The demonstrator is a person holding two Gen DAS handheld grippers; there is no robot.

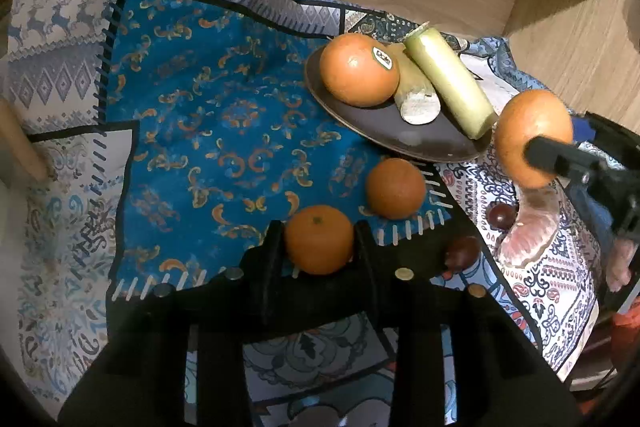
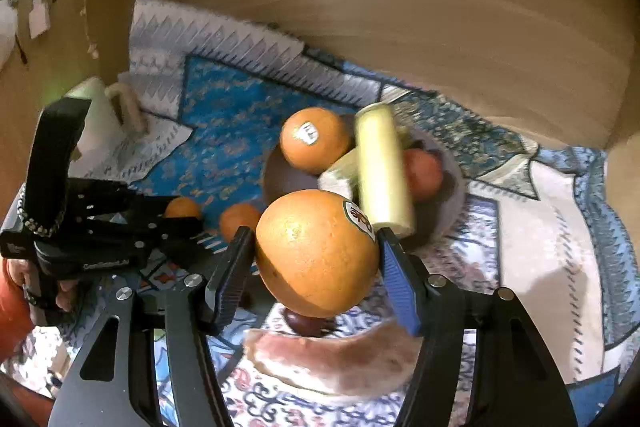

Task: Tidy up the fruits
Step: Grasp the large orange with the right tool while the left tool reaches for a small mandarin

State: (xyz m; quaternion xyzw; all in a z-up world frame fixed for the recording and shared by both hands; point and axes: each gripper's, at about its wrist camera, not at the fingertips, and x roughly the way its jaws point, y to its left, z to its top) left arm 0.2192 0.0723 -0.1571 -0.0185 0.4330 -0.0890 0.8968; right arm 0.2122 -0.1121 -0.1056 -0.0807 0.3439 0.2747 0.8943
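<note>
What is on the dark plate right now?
On the dark plate lie an orange with a sticker and two pale green stalk pieces. The right view shows another orange fruit behind the stalks, mostly covered by them.

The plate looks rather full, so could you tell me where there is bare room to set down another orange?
The dark plate has a bare strip along its near rim, in front of the stickered orange and two cut stalks. The blue cloth lies wide open left of the plate. It is crowded around the pomelo wedge and dark fruits.
</note>
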